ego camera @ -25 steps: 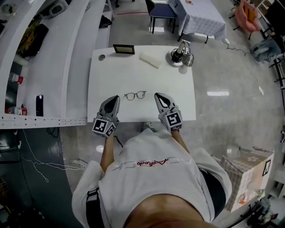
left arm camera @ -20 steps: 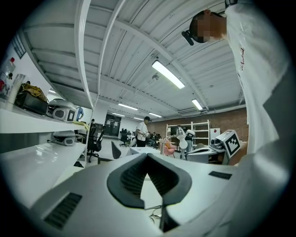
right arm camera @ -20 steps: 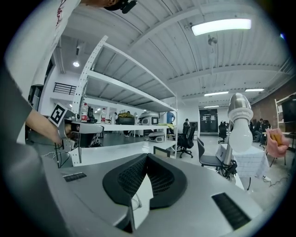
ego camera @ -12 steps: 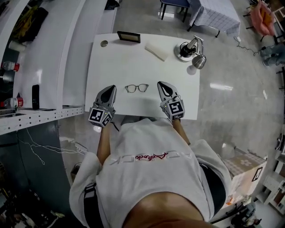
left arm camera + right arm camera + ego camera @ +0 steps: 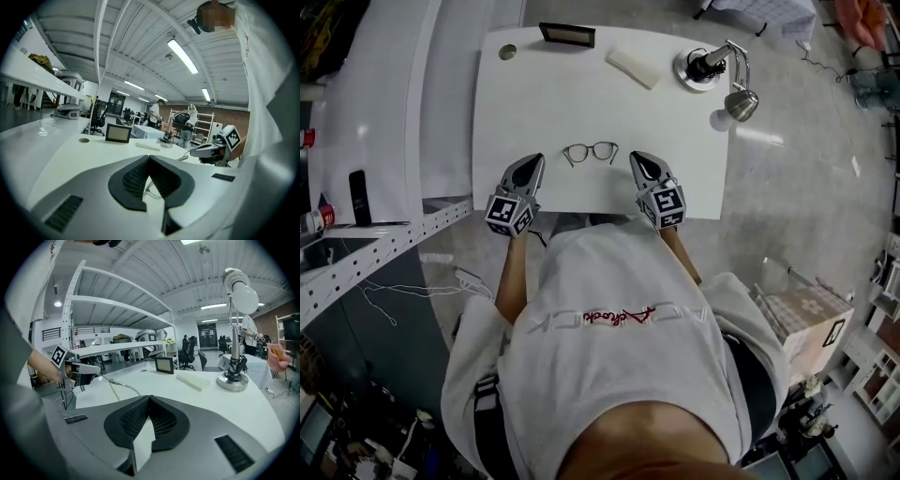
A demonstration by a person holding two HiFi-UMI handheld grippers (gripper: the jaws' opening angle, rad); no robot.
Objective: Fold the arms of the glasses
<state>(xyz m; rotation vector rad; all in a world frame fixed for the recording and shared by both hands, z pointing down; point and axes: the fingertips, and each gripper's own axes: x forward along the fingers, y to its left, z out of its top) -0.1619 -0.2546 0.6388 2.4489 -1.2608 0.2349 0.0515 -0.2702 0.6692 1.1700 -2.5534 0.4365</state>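
Left gripper (image 5: 534,160) and right gripper (image 5: 636,158), both clenched empty, flank the glasses (image 5: 590,152) on the white table (image 5: 581,98), with a desk lamp (image 5: 713,68) and black frame (image 5: 566,35) behind.

We note bright, even light from ceiling tubes (image 5: 183,56). The white desk (image 5: 581,103) nearly washes out, and glare streaks the glossy floor (image 5: 759,138). Shadows are short and soft. Both gripper views bend strongly and have black corners.

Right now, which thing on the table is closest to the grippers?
The glasses, lying between the left gripper and right gripper by the table's near edge. The frame, white block and lamp sit along the far edge.
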